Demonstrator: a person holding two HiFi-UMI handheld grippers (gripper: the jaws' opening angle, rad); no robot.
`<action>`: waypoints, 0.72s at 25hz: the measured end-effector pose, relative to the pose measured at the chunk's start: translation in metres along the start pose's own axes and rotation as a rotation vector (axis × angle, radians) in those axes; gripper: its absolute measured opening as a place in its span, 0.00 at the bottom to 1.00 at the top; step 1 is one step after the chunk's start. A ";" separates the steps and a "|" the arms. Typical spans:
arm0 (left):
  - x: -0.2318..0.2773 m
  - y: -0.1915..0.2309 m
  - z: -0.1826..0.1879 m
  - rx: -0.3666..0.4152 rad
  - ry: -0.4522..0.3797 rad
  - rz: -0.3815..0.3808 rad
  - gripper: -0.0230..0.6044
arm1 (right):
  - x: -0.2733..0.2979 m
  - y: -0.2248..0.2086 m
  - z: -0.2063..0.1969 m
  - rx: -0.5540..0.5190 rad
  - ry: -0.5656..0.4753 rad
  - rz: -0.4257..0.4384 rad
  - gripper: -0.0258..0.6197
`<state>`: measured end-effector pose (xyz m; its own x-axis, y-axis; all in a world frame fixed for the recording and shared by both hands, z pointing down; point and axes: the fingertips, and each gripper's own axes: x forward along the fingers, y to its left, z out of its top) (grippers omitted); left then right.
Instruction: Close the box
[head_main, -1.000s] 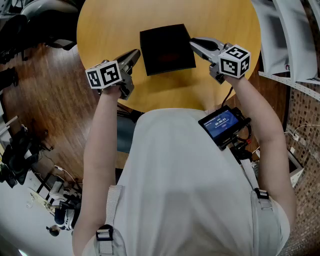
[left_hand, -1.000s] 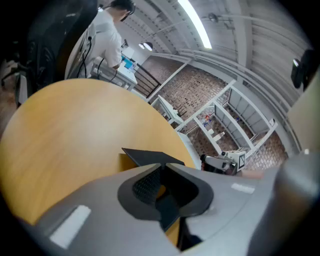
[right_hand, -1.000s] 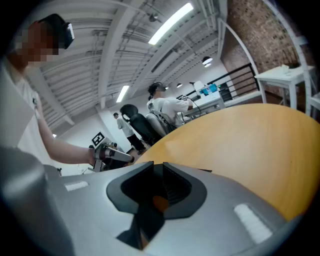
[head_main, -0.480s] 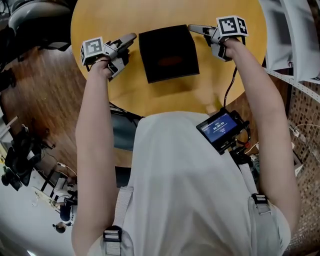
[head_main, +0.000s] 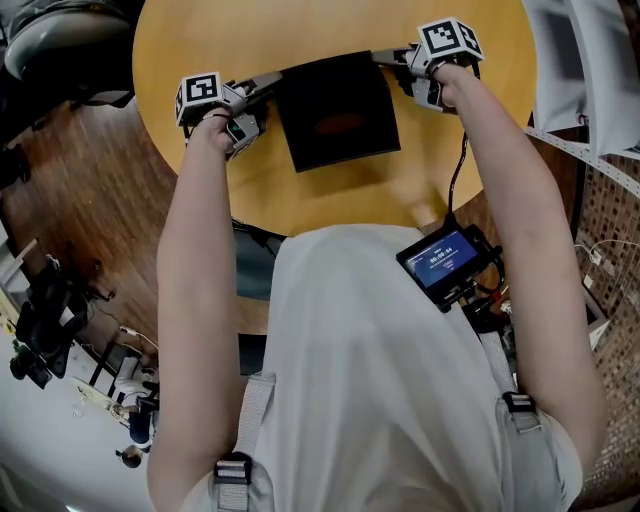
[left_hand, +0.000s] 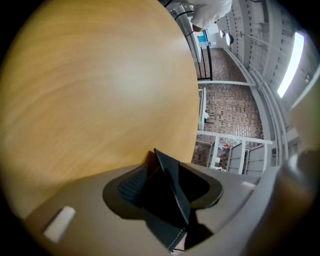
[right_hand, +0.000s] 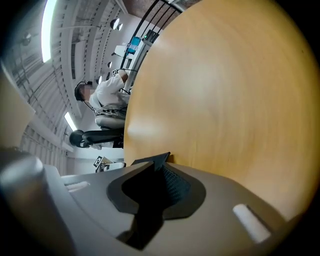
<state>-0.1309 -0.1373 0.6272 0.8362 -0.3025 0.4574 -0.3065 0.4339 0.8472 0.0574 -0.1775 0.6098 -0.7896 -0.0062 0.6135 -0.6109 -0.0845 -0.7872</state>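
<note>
Head view: the black box (head_main: 340, 112) sits on the round wooden table (head_main: 330, 195), its far edge running from hand to hand, with the left gripper (head_main: 268, 80) at the box's far left corner and the right gripper (head_main: 385, 55) at its far right corner, neither nearer than the other; a second ago the left hung clear of the box's left side. Left gripper view: the jaws stand wide, a thin black corner of the box (left_hand: 170, 192) between them, seemingly unpinched. Right gripper view: the jaws are closing, narrow, onto the box's other far corner (right_hand: 156, 161)
</note>
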 end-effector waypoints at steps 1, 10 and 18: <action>0.002 -0.003 0.000 -0.006 -0.006 -0.018 0.31 | 0.001 0.003 0.002 0.001 -0.002 0.020 0.11; -0.024 -0.060 0.005 0.263 -0.097 -0.191 0.10 | -0.030 0.030 0.027 -0.162 -0.145 0.096 0.06; -0.057 -0.112 -0.049 0.582 -0.012 -0.321 0.14 | -0.056 0.147 -0.018 -0.576 -0.108 0.591 0.06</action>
<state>-0.1217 -0.1271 0.4935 0.9228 -0.3515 0.1580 -0.2414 -0.2076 0.9480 0.0110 -0.1721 0.4580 -0.9976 0.0123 0.0683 -0.0538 0.4857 -0.8725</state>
